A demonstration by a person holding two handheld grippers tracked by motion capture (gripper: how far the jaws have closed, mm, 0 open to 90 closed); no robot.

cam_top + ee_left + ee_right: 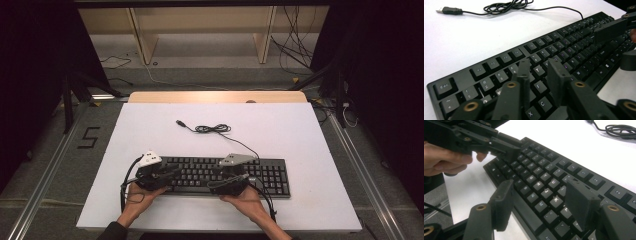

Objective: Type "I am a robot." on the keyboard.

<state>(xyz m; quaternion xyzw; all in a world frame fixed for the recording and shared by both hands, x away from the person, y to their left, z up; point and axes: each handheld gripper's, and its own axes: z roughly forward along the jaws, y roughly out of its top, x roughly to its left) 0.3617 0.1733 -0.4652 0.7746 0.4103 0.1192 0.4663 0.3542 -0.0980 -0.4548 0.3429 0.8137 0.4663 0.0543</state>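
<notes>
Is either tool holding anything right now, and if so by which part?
Nothing is held. The left tool and the right tool both hover with jaws apart over the keyboard, gripping no part of it.
</notes>
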